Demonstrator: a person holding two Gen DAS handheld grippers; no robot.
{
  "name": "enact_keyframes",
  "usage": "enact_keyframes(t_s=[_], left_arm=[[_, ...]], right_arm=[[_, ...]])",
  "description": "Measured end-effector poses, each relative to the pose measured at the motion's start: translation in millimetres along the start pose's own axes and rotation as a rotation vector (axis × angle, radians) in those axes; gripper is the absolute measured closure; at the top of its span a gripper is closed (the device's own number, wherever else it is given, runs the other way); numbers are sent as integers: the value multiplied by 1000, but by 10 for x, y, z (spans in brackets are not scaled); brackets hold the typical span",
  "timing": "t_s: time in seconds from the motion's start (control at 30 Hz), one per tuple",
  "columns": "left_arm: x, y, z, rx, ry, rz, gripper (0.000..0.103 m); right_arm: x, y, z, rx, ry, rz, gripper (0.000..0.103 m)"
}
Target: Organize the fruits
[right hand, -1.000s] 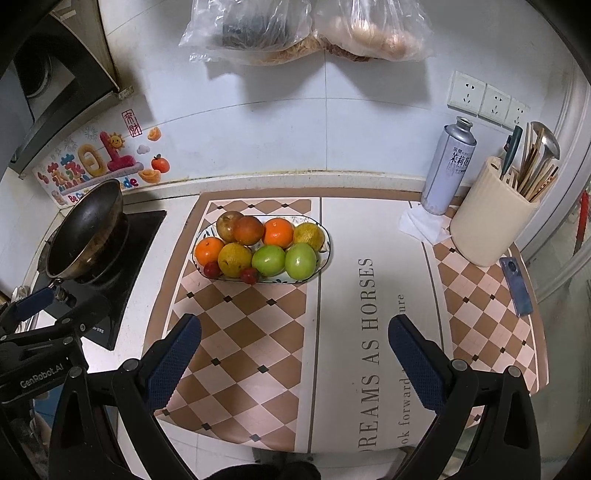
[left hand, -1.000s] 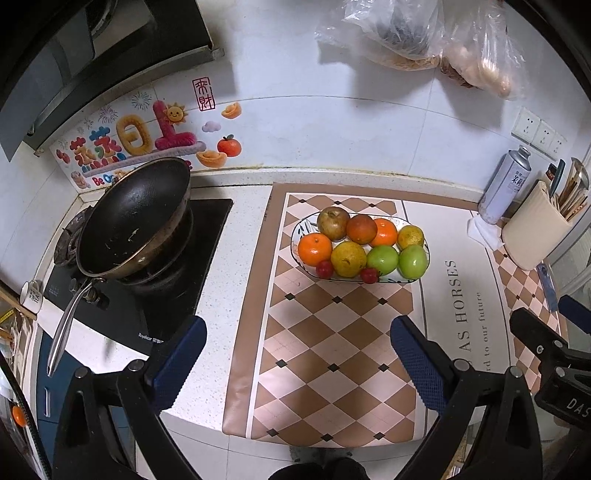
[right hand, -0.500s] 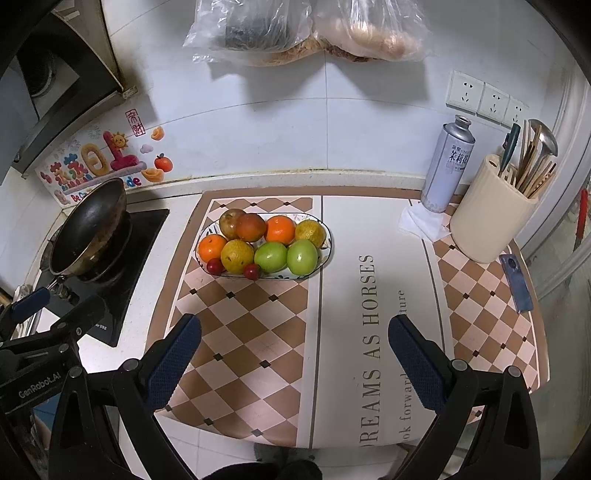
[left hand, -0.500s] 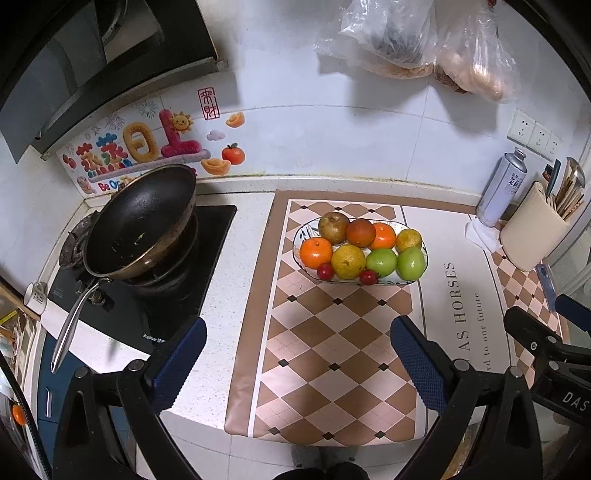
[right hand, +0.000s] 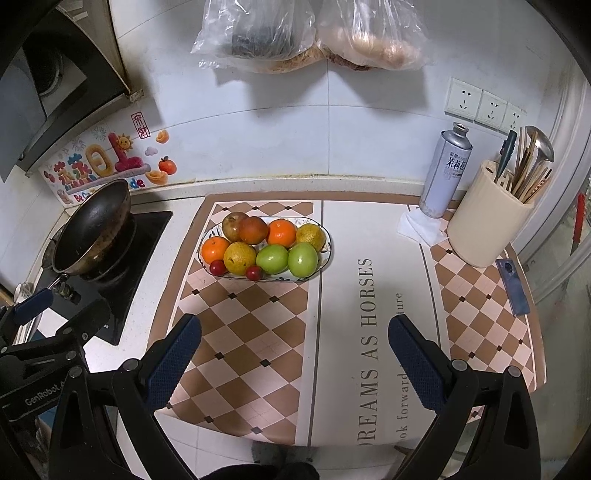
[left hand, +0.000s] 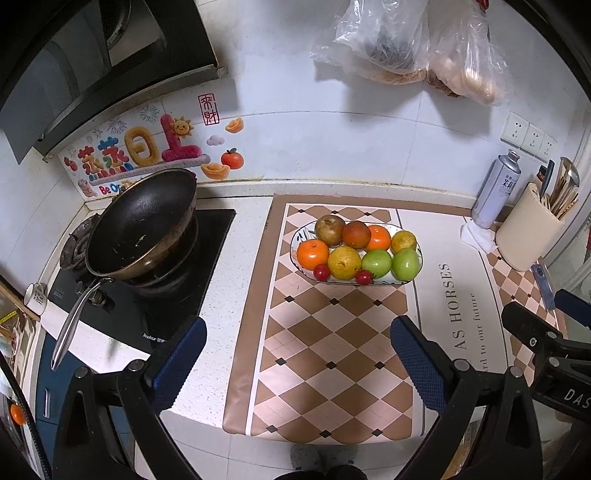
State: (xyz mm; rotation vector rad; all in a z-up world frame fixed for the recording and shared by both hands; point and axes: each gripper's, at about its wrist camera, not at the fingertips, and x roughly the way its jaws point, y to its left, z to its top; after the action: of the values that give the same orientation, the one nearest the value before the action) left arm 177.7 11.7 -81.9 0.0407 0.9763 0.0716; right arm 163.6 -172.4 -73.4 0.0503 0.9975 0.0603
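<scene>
An oval patterned plate (left hand: 295, 236) (right hand: 327, 254) on the checked mat holds the fruit: two oranges, two green apples (left hand: 405, 263) (right hand: 303, 259), yellow pears, brownish fruits and two small red ones (left hand: 321, 272) (right hand: 218, 267). My left gripper (left hand: 297, 362) hangs open above the mat's near edge, well short of the plate, nothing between its blue pads. My right gripper (right hand: 293, 356) is open too, held over the mat's front part, right of the left one. Each wrist view shows the other gripper's body at its side edge.
A black wok (left hand: 142, 225) (right hand: 92, 229) sits on the hob at the left. A spray can (right hand: 445, 171), a cream utensil holder (right hand: 487, 221) and a phone (right hand: 513, 288) stand at the right. Plastic bags (right hand: 314, 33) hang on the wall above.
Both grippers have drawn back and up from the counter, so the plate looks smaller and farther. Both stay open; the fruit has not moved.
</scene>
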Motion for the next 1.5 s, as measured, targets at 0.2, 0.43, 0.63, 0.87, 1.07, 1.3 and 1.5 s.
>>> enact_keyframes(t_s=[0.2, 0.43, 0.63, 0.87, 1.07, 1.3, 1.5], left_arm=[[-56, -25, -4, -1, -5, -1, 1], [-77, -27, -2, -3, -9, -3, 1], [-104, -40, -18, -3, -11, -1, 1], [-103, -48, -29, -2, -10, -2, 1], [-109, -60, -44, 0, -13, 1, 1], [-124, -72, -53, -1, -14, -2, 1], [-144, -87, -50, -2, -18, -3, 1]], right_arm=[[-36, -14, -25, 5, 4, 1, 0], [-37, -37, -44, 6, 7, 7, 0], [-26, -48, -58, 6, 13, 9, 0], [-27, -48, -61, 7, 13, 7, 0], [-42, -70, -76, 7, 14, 7, 0], [-62, -86, -81, 8, 10, 6, 0], [-104, -111, -93, 9, 7, 5, 0]])
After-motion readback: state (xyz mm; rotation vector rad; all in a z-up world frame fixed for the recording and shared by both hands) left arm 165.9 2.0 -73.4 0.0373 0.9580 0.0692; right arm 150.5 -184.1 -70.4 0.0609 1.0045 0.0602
